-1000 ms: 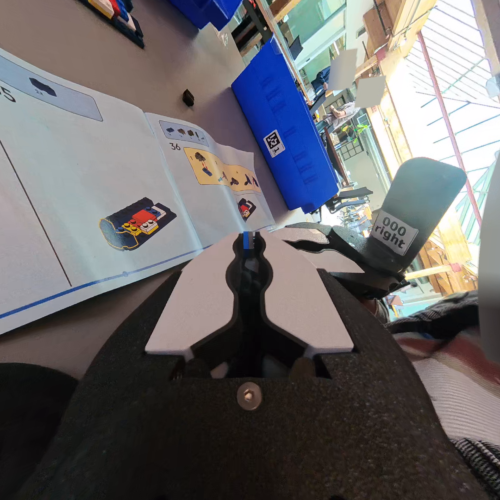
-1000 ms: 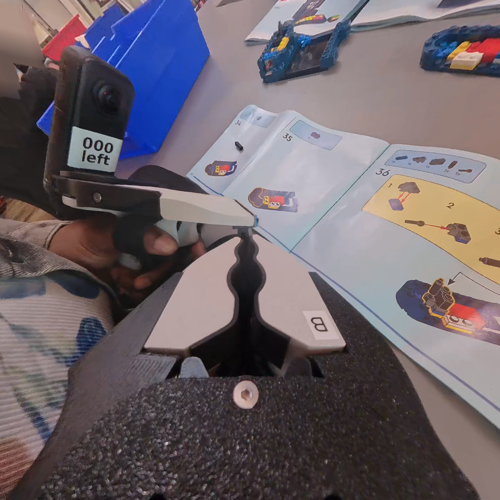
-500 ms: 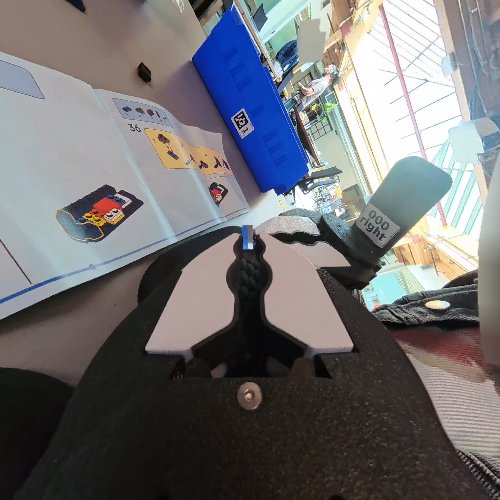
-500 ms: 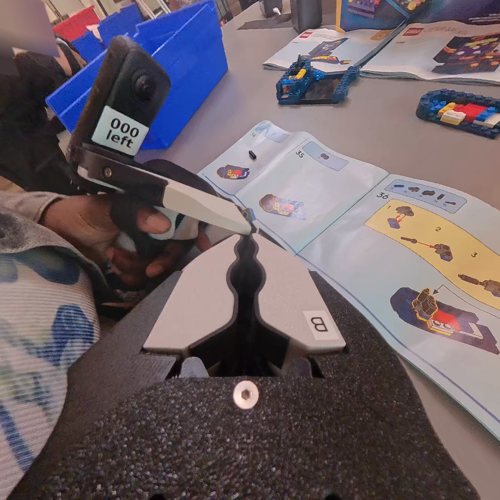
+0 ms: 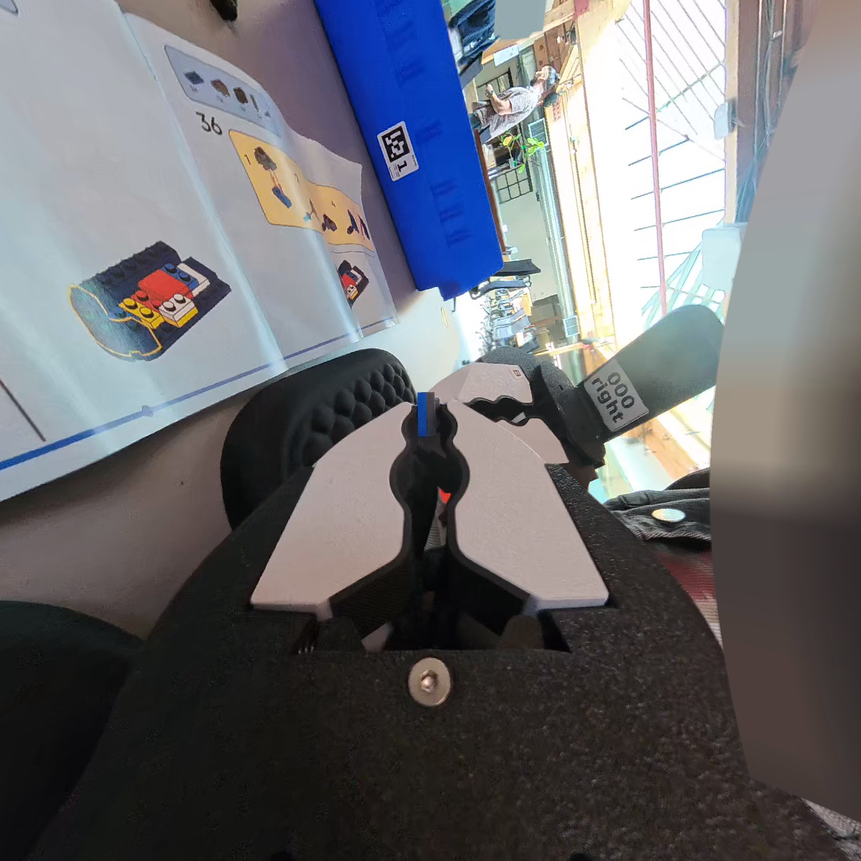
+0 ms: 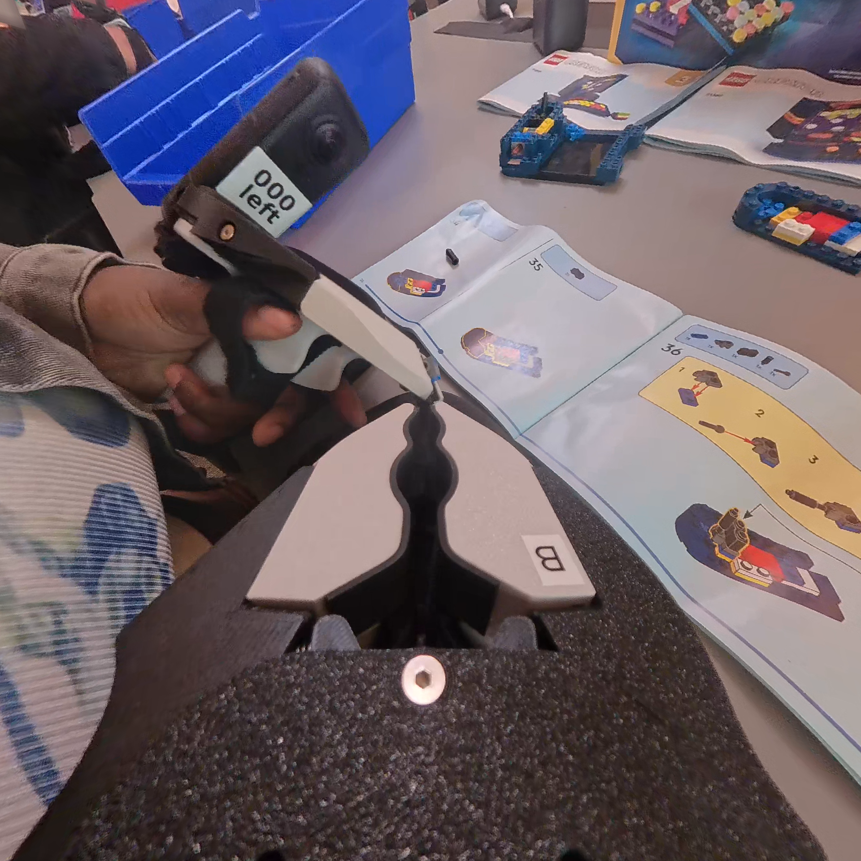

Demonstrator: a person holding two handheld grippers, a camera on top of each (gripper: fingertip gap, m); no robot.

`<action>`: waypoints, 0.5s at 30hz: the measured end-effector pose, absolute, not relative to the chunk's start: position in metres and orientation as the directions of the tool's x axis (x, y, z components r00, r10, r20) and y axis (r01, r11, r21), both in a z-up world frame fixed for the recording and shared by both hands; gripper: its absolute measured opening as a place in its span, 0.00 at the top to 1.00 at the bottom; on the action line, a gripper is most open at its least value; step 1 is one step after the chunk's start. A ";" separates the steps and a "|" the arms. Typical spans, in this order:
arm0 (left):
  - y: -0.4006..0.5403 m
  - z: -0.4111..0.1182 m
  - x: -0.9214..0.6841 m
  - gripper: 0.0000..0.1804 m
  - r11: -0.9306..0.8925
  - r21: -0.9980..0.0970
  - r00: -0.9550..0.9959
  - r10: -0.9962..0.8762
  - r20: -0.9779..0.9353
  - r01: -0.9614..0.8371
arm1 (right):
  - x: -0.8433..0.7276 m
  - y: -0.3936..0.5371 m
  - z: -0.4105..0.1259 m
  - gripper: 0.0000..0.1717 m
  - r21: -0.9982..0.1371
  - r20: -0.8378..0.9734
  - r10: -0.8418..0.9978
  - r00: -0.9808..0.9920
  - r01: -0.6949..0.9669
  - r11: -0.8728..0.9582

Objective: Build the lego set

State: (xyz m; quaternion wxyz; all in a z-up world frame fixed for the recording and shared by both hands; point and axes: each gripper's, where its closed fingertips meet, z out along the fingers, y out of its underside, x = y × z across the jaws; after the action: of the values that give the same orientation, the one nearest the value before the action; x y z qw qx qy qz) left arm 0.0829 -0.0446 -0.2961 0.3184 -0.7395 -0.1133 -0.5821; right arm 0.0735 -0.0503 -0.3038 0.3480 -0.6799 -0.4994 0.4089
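Note:
My left gripper [image 5: 426, 412] is shut on a small flat blue piece with a grey part against it [image 5: 423, 414], pinched at the fingertips. It is held above the table's near edge, in front of an open instruction booklet [image 5: 140, 186]. In the right wrist view the left gripper [image 6: 431, 389] points down with a sliver of blue [image 6: 435, 379] at its tip. My right gripper [image 6: 425, 406] is shut, and its fingertips meet the left gripper's tip. I cannot tell whether anything thin sits between them. The right gripper also shows in the left wrist view [image 5: 447, 400], beside the blue piece.
The booklet [image 6: 605, 372] lies open with a small black pin [image 6: 451, 256] on it. A dark blue brick base with coloured bricks [image 6: 806, 223] and a blue frame build [image 6: 559, 144] sit farther back. A blue bin [image 6: 233, 93] stands at the left. More booklets and a box lie at the back. My two grippers' fingertips are within a few centimetres of each other. From the left gripper's tips to the small black pin [image 6: 451, 256] is close to 15 centimeters.
Both grippers have tilted and shifted while staying tip to tip; the left one now points more steeply down. The blue piece has stayed in the left grasp.

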 end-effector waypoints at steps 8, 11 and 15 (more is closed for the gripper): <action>-0.046 -0.305 0.087 0.95 -0.817 -0.162 0.197 -0.061 0.979 0.553 | 0.082 -0.054 -0.315 0.98 -0.842 -0.133 0.978 0.159 0.503 -0.197; -0.053 -0.315 0.096 0.95 -0.864 -0.202 0.287 -0.070 0.955 0.462 | 0.100 -0.055 -0.326 0.98 -0.790 -0.073 0.985 0.154 0.594 -0.151; -0.056 -0.324 0.104 0.95 -0.884 -0.378 0.490 -0.208 0.846 0.277 | 0.113 -0.059 -0.334 0.98 -0.781 -0.080 0.984 0.161 0.603 -0.162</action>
State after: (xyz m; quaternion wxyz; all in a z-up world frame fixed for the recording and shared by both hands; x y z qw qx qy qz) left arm 0.1035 -0.0565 -0.3242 0.2403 -0.8291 -0.0205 -0.5044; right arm 0.1126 -0.0588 -0.3337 0.3079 -0.6968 -0.5694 0.3089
